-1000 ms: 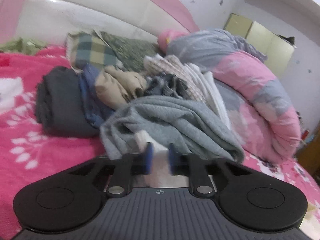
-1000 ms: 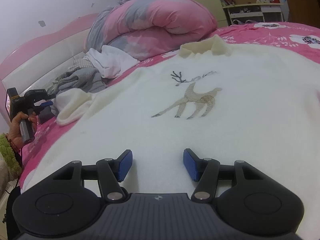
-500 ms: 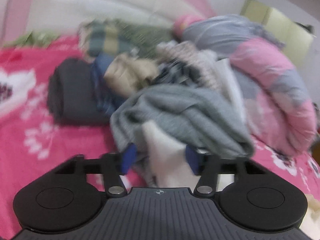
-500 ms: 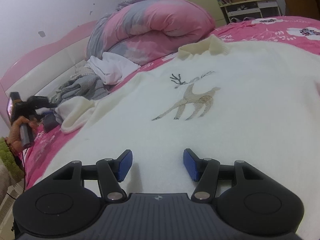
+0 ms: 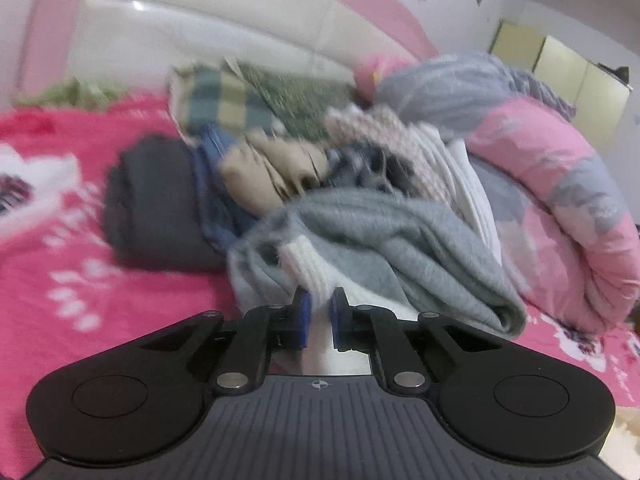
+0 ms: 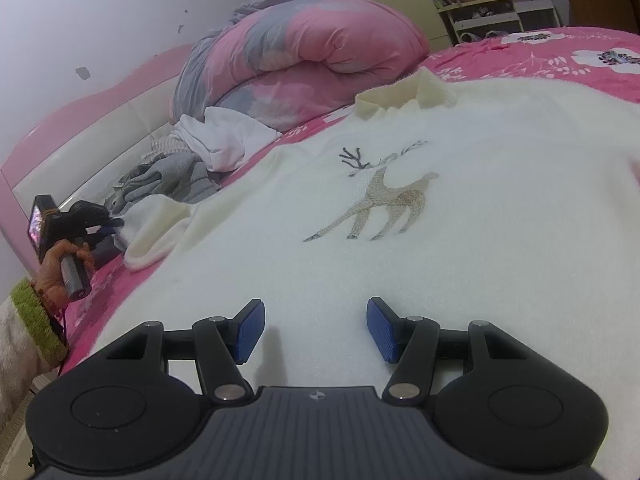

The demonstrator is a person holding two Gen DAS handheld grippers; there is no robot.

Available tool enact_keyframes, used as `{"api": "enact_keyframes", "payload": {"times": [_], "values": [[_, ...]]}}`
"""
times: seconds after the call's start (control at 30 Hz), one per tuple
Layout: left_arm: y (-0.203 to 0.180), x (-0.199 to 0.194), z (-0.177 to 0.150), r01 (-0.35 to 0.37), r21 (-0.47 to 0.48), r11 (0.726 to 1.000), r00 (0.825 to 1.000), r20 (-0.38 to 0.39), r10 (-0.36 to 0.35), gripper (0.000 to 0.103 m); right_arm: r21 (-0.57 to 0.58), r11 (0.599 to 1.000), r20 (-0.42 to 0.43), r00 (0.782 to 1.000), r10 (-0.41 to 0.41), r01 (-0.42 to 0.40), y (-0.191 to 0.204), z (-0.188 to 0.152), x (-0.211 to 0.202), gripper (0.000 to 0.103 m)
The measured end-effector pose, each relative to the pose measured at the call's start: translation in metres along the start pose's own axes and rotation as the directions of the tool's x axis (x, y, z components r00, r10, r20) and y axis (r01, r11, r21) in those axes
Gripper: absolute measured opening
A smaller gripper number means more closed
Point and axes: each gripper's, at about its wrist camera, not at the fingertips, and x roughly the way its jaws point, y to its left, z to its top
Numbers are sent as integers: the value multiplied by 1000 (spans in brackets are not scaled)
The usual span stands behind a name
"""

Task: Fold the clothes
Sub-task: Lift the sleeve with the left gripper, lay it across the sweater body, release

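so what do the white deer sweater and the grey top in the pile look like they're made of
White sweater: seemingly a soft, matte, fuzzy knit, going by its napped surface and ribbed collar; the deer looks stitched on. Its ribbed cuff sits pinched in the left gripper. Grey top: probably matte jersey or fleece with fine ribs, though blur leaves it open.

Open white sweater (image 6: 460, 264) ahead of my right gripper (image 6: 316, 330), while the clothes pile (image 5: 352, 208) crowds my left gripper (image 5: 319, 316).
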Motion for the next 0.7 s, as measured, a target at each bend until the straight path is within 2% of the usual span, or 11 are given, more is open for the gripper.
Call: {"api": "enact_keyframes", "payload": {"times": [0.07,0.17,0.27,0.37,0.5,0.53,0.7], "values": [[-1,-18,7,-17,11,1000,999,49,16,8,2,1000,0,1000,1,-1,0,0,0,59],[-17,-47,25,8,33,999,993,122,-12,8,7,1000,2,1000,6,-6,-1,0,0,59],[-71,-76,38,105,89,990,976,180,-120,8,14,1000,6,1000,12,-12,-2,-1,-1,59],[-126,-105,51,197,150,969,946,231,-228,8,22,1000,10,1000,20,-20,-4,-1,-1,59],[-199,-143,67,308,240,921,885,284,-370,8,42,998,18,999,37,-38,-8,-2,-2,59],[-221,-151,61,330,278,902,871,279,-405,8,47,998,20,999,42,-43,-9,-2,-3,59],[-309,-172,1,456,391,800,825,153,-545,8,85,993,34,997,75,-77,-16,-1,-5,59]]}}
